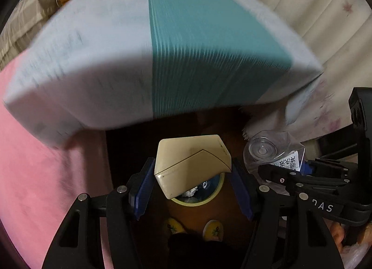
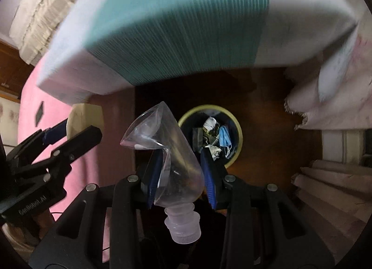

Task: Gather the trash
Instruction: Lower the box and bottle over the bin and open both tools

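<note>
Between the blue pads of the left gripper (image 1: 193,187), a cream box (image 1: 193,164) is clamped, jaws set wide on its sides; it hangs directly over the bin (image 1: 212,197), whose yellow-green rim shows just under the box in the left wrist view. Right gripper (image 2: 182,171): jaws closed on a crushed clear plastic bottle (image 2: 167,150), cap end toward the camera, flattened base pointing out. From the right wrist view the bottle sits just beside the bin opening, not yet over it.

Bin stands on the dark wood floor (image 2: 267,143), close to the bed (image 2: 162,36), which has a white and teal cover. It already holds trash: a blue face mask (image 2: 224,137), crumpled white paper, some dark scraps. Roughly half full as far as I can tell.

Progress, my read: both pickups done, both items carried to the bin, neither one let go. Left is lined up for a drop. Right looks like it needs a small shift toward the rim first.

What's left: open left, shift right, open right. Whether more trash remains elsewhere in the room I can't tell; these views show only the bed, pink blanket (image 1: 34,176), curtain (image 1: 313,13) and the person's yellow slippers (image 1: 212,229).
</note>
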`<action>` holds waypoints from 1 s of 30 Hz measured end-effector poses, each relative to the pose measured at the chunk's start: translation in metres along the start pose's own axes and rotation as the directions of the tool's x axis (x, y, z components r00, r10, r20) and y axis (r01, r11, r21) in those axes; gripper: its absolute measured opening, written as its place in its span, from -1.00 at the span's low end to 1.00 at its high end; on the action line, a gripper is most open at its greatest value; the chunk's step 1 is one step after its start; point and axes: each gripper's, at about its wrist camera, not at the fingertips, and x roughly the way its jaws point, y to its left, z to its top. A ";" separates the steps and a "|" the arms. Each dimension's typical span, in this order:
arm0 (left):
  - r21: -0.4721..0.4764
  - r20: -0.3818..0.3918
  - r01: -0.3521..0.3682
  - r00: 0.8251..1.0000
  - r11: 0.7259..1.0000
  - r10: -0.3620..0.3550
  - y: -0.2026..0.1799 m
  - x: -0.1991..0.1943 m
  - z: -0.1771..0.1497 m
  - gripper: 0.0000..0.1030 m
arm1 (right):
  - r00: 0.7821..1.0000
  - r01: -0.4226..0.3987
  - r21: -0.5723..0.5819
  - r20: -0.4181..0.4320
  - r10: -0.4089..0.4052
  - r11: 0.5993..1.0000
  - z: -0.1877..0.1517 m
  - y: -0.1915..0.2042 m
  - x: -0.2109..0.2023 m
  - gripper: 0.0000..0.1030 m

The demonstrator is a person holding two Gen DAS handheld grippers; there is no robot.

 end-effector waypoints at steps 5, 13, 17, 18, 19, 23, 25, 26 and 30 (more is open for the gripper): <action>-0.047 -0.005 -0.009 1.000 0.999 0.008 0.014 0.083 -0.041 0.22 | 1.000 -0.009 0.033 -0.028 0.009 0.999 -0.022 -0.025 0.087 -0.40; -0.118 -0.017 -0.020 1.000 0.993 0.018 0.042 0.196 -0.078 0.31 | 0.998 -0.025 0.093 -0.060 0.031 0.995 -0.047 -0.050 0.216 -0.40; -0.113 -0.023 -0.028 0.999 0.993 0.026 0.052 0.226 -0.083 0.80 | 0.996 -0.034 0.116 -0.078 0.043 0.993 -0.049 -0.068 0.249 -0.03; -0.116 -0.021 -0.032 0.999 0.993 0.029 0.053 0.230 -0.084 0.81 | 0.996 -0.044 0.117 -0.070 0.053 0.992 -0.050 -0.071 0.254 0.04; -0.118 -0.023 -0.039 0.999 0.992 0.037 0.054 0.234 -0.085 0.82 | 0.996 -0.053 0.116 -0.060 0.060 0.992 -0.048 -0.074 0.255 0.07; -0.149 -0.008 -0.063 0.998 0.987 0.063 0.062 0.235 -0.084 0.82 | 0.999 -0.042 0.096 -0.019 0.044 0.994 -0.040 -0.082 0.254 0.07; -0.159 0.005 -0.069 0.998 0.985 0.070 0.061 0.228 -0.083 0.82 | 0.999 -0.048 0.103 -0.006 0.049 0.993 -0.038 -0.082 0.246 0.07; -0.162 0.009 -0.075 0.997 0.984 0.078 0.060 0.221 -0.082 0.82 | 0.999 -0.047 0.103 0.000 0.048 0.994 -0.037 -0.081 0.241 0.07; -0.166 0.029 -0.087 0.995 0.982 0.093 0.045 0.174 -0.073 0.82 | 0.998 -0.050 0.065 0.038 0.047 0.997 -0.032 -0.066 0.197 0.07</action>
